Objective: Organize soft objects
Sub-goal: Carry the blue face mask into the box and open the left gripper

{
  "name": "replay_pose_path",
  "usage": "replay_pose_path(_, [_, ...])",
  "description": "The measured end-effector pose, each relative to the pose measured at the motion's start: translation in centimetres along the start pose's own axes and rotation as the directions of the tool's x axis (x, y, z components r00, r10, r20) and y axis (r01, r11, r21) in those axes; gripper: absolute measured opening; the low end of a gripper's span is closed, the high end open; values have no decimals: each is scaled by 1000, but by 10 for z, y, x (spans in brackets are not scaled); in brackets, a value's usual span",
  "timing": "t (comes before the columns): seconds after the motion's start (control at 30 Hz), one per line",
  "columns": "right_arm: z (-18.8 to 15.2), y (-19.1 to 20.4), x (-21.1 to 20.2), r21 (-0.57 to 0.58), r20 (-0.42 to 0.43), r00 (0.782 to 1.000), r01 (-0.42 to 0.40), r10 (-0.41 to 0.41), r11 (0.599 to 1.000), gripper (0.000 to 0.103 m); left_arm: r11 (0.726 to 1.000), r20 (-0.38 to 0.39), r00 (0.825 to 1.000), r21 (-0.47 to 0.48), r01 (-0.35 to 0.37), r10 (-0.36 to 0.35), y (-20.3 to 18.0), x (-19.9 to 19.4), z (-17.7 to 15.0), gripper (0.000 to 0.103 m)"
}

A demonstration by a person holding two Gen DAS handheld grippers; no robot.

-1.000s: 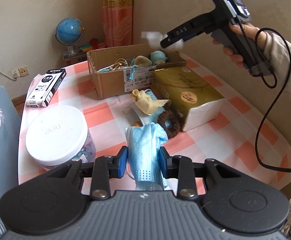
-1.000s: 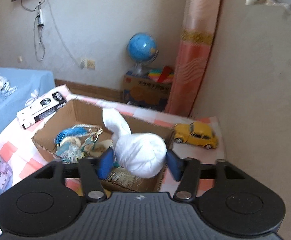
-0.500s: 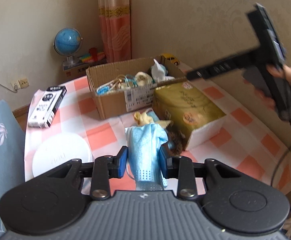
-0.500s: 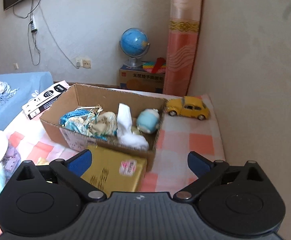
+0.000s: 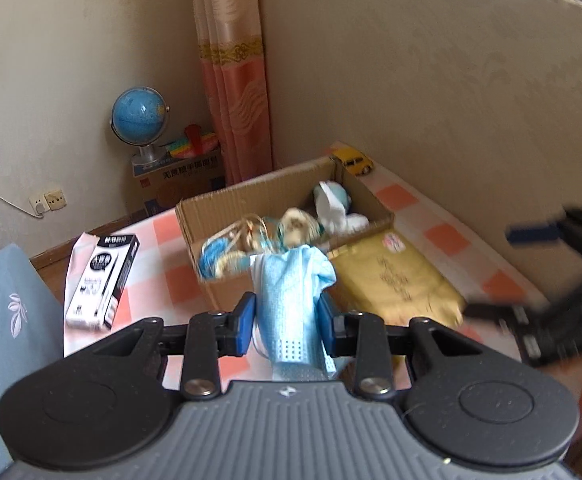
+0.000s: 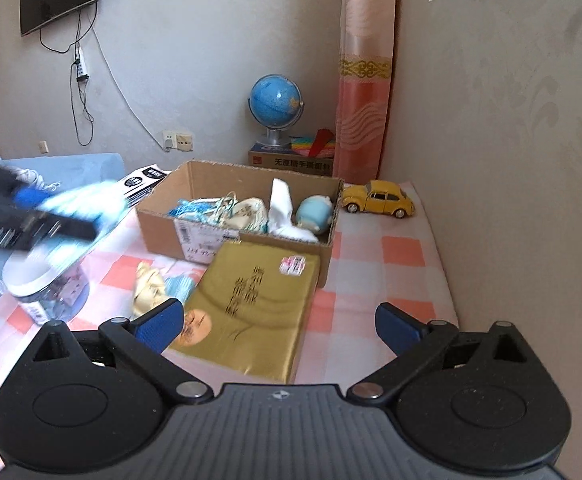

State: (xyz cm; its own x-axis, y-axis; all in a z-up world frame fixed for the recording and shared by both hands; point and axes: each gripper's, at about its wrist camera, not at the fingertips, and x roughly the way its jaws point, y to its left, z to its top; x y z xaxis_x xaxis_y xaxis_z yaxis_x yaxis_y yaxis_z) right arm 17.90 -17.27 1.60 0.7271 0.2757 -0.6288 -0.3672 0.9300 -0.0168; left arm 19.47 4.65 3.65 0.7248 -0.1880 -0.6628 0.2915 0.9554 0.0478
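Note:
My left gripper (image 5: 287,322) is shut on a crumpled blue face mask (image 5: 293,292), held in the air just in front of the open cardboard box (image 5: 227,204). The box (image 6: 195,178) holds a white cloth (image 6: 281,204), a pale blue plush (image 6: 315,212), a cream pouch and blue cords. My right gripper (image 6: 279,324) stands wide open and empty above the gold tissue pack (image 6: 247,304); it shows blurred at the right edge of the left wrist view (image 5: 551,272). A cream pouch (image 6: 149,288) and a blue item lie on the checked cloth left of the pack.
A yellow toy car (image 6: 379,198) sits by the wall behind the box. A white-lidded jar (image 6: 47,280) and a black-and-white carton (image 5: 103,280) stand at the left. A globe (image 6: 275,100) rests on a box on the floor. The wall runs close along the right.
The right gripper let the white cloth drop into the box, opened wide and drew back over the tissue pack. The left gripper lifted the blue mask up and toward the box.

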Motion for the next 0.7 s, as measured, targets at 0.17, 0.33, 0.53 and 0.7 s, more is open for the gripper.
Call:
replay_pose_path(0.17, [-11, -2, -10, 34, 14, 1000, -21, 21, 999, 103, 999, 15, 999, -33, -29, 30, 12, 27, 34, 32])
replay_pose_path(0.33, [-13, -6, -16, 40, 28, 999, -25, 24, 999, 103, 994, -4, 997, -78, -73, 73, 26, 72, 62, 32])
replay_pose_path(0.53, [-14, -14, -15, 40, 24, 999, -27, 26, 999, 103, 989, -60, 991, -86, -122, 118, 35, 117, 76, 32])
replay_pose_path(0.7, [-16, -20, -12, 57, 19, 1000, -25, 24, 998, 103, 983, -78, 985, -89, -158, 152, 43, 141, 78, 65])
